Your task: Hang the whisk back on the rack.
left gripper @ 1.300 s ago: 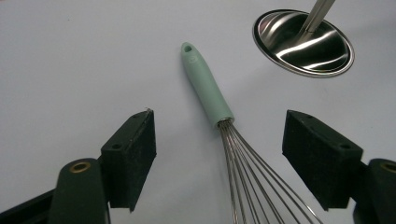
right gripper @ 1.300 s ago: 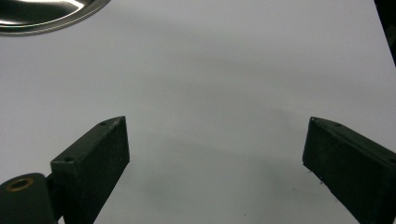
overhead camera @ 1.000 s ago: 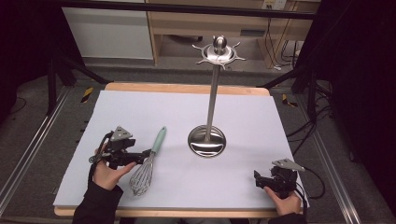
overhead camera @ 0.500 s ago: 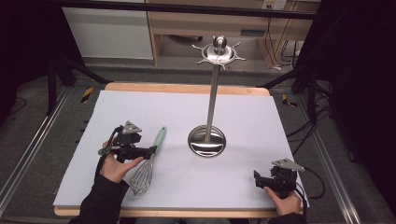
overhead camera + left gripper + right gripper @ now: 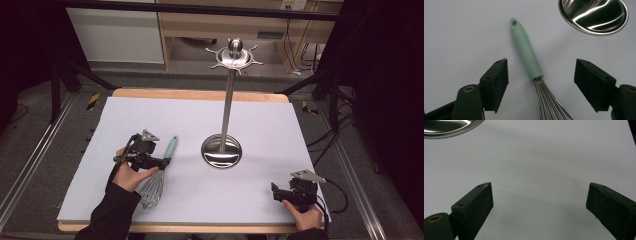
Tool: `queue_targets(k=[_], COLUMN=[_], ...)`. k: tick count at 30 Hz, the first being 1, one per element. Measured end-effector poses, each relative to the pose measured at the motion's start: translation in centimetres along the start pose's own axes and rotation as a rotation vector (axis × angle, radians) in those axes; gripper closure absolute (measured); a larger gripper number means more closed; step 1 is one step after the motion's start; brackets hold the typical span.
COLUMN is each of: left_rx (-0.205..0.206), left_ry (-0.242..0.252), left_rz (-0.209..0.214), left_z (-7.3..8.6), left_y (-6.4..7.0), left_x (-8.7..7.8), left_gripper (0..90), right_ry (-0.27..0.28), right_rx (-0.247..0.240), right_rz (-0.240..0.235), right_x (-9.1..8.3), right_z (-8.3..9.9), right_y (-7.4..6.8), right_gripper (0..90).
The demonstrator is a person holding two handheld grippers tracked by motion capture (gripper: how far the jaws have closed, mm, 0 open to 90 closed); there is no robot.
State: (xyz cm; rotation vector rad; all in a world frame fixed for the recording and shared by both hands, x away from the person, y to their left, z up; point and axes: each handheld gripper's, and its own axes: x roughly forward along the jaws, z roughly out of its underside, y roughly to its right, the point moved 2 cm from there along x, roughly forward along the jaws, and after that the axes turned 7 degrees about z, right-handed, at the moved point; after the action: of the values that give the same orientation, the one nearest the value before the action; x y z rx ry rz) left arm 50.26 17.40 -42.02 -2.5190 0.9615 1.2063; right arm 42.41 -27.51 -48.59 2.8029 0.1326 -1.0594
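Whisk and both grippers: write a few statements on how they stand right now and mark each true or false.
1. The whisk lies flat on the table, its green handle between the open jaws of the left gripper. True.
2. The left gripper has the whisk clamped. False: its jaws stand apart on either side of the handle, touching nothing.
3. The right gripper holds a spoon. False: it is open over bare table.
4. The stand is upright on its round base. True.
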Motion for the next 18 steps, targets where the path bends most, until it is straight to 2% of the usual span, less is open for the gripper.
queue_targets(k=[6, 18], left_rx=[0.006, -0.015], left_ry=[-0.048, -0.116], left_rz=[-0.005, -0.003], left_z=[0.1, 0.1], left_y=[-0.2, -0.6], left_x=[0.9, 2.7], left_gripper=[28.1, 35.3], right_ry=[0.01, 0.017], right_rx=[-0.006, -0.005], right_rz=[0.001, -0.007], right_x=[-0.1, -0.2], right_z=[0.0, -0.1], right_y=[-0.2, -0.1], right_gripper=[7.8, 8.1])
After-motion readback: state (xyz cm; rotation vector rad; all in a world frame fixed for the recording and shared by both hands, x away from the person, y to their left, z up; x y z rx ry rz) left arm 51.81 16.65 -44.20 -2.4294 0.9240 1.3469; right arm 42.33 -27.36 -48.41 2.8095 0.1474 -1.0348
